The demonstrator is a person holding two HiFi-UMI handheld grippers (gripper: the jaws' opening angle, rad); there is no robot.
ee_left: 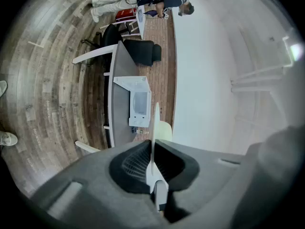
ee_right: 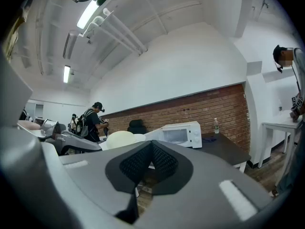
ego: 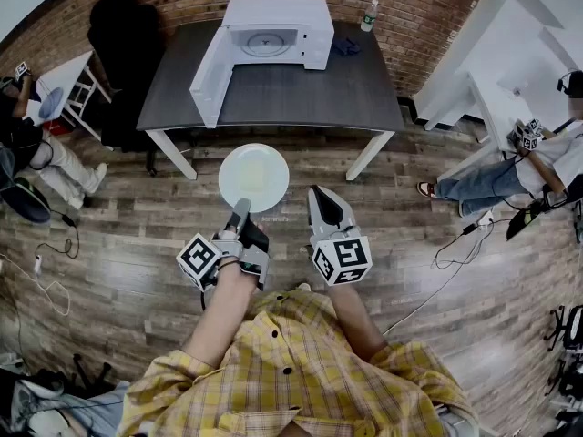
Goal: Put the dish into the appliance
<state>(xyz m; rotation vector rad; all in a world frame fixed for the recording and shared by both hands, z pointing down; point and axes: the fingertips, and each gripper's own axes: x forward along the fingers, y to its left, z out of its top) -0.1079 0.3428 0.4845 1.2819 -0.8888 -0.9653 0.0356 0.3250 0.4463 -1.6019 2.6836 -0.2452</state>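
Observation:
A round white dish (ego: 254, 177) hangs level over the wooden floor, just short of the dark table (ego: 355, 89). My left gripper (ego: 240, 209) is shut on its near rim. In the left gripper view the dish (ee_left: 155, 123) shows edge-on, pinched between the pads. A white microwave (ego: 273, 33) stands at the back of the table, and its door (ego: 208, 82) is swung wide open to the left, showing the turntable inside. My right gripper (ego: 321, 194) floats beside the dish, shut and holding nothing. The right gripper view shows the dish (ee_right: 119, 139) and the microwave (ee_right: 183, 132) beyond its jaws (ee_right: 151, 149).
A water bottle (ego: 368, 15) and a blue object (ego: 346, 46) lie on the table right of the microwave. A black chair (ego: 123, 35) stands at the table's left end. People sit at white desks (ego: 510, 80) far right and far left. Cables (ego: 455, 244) trail on the floor.

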